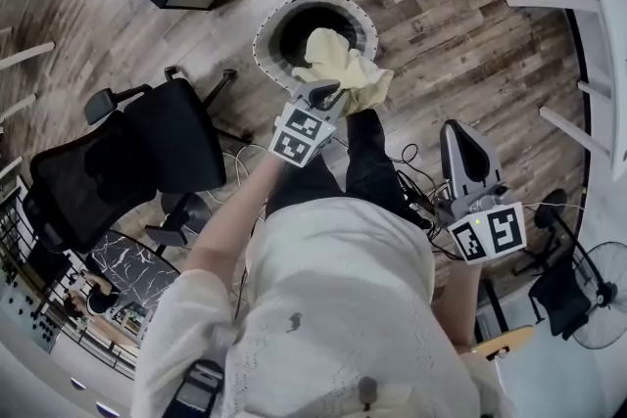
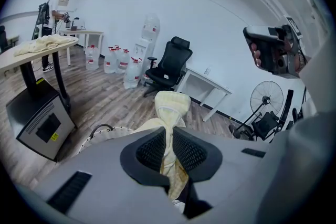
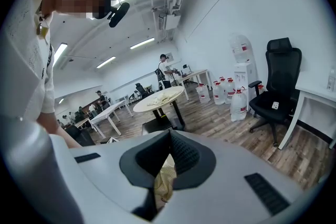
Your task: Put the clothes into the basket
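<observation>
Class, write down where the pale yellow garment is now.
In the head view the pale yellow garment hangs from the left gripper near the picture's centre, over the near rim of the round basket, right of the black office chair.

The pale yellow cloth (image 1: 345, 73) bunched just ahead of the left gripper's (image 1: 328, 95) fingers hides the basket's (image 1: 263, 42) near rim, the basket's inside beyond them is too dark to read, and whether the pale scrap (image 3: 164, 181) between the right gripper's (image 3: 169, 139) fingers is pinched cannot be told.
</observation>
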